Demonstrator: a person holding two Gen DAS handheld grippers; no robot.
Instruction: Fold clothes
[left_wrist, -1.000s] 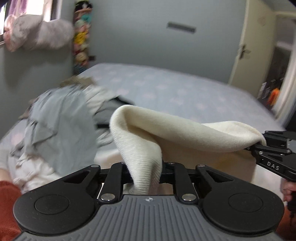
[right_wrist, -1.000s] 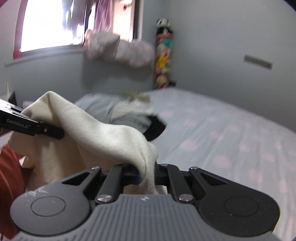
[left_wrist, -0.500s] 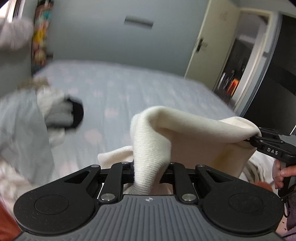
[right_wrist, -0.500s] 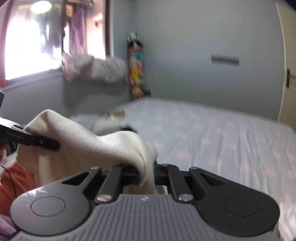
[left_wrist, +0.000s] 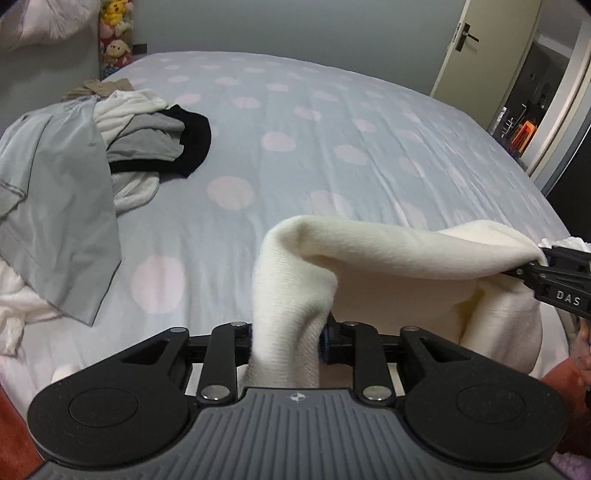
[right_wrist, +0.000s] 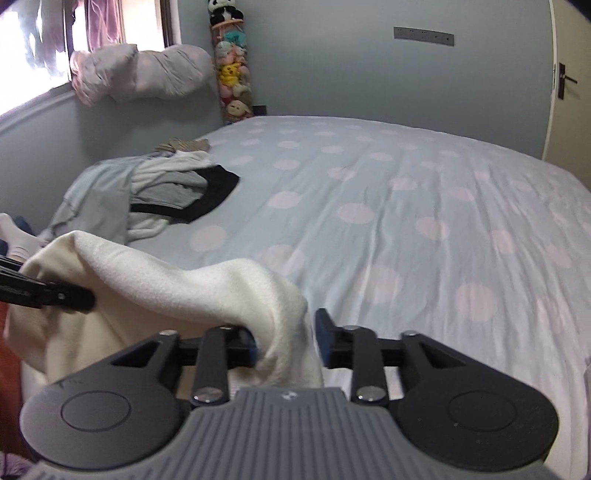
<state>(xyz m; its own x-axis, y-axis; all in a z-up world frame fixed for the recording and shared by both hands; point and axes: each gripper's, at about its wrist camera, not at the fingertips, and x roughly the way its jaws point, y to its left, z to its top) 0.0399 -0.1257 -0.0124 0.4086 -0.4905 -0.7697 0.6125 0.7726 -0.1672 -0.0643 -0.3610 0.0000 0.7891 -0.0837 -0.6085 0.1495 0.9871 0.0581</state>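
A cream knitted garment (left_wrist: 388, 258) hangs between my two grippers above the near edge of the bed. My left gripper (left_wrist: 288, 332) is shut on one bunched end of it. My right gripper (right_wrist: 286, 339) holds the other end (right_wrist: 177, 291), with its jaws a little apart around the cloth. The right gripper also shows at the right edge of the left wrist view (left_wrist: 554, 273), and the left gripper at the left edge of the right wrist view (right_wrist: 48, 293). The cloth sags in a fold between them.
The bed (left_wrist: 332, 122) has a pale blue sheet with pink dots. A pile of unfolded clothes (left_wrist: 92, 140), grey, white and black, lies at its left side. Stuffed toys (right_wrist: 232, 74) hang in the far corner. An open door (left_wrist: 491, 48) is at the right.
Both grippers have tilted down toward the bed and moved with the cream garment. The right gripper's jaws have parted slightly around the cloth.
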